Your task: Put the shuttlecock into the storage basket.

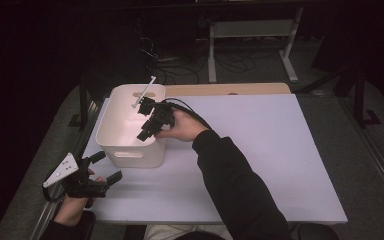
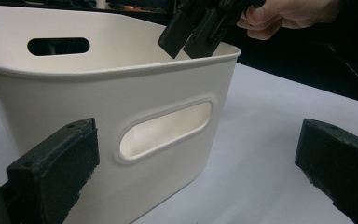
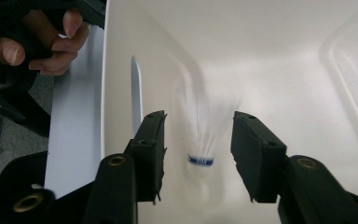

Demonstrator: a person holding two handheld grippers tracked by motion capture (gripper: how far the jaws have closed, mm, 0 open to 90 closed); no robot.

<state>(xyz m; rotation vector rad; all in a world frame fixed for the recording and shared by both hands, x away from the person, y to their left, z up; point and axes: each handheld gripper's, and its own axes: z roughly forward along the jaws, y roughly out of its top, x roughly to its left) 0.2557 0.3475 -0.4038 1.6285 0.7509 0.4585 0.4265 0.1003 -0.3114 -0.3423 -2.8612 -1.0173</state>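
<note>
- Right gripper [image 3: 198,154]: held over the open top of the white bin [image 1: 111,131], tilted down into it. Its jaws stand apart with nothing clamped between them.
- Shuttlecock [image 3: 201,140]: seen between those parted jaws in the right gripper view, blurred, white feathers with a blue band near the cork end. It touches neither jaw. The blur suggests it is dropping into the bin, though I cannot tell whether it has reached the floor of it.
- Left gripper [image 1: 104,167]: low at the near left corner of the table [image 1: 260,150], just beside the bin's near wall and apart from it. Its jaws are wide apart and empty, facing the handle slot [image 2: 165,130].
- Bin: upright at the table's far left, with its rim unobstructed.
- Step in hand, by my judgement: placing the shuttlecock in the bin, at the point of release.
- Next move, by my judgement: lifting the right gripper straight up, clear of the rim; the bin looks light and a knock could shift it.
</note>
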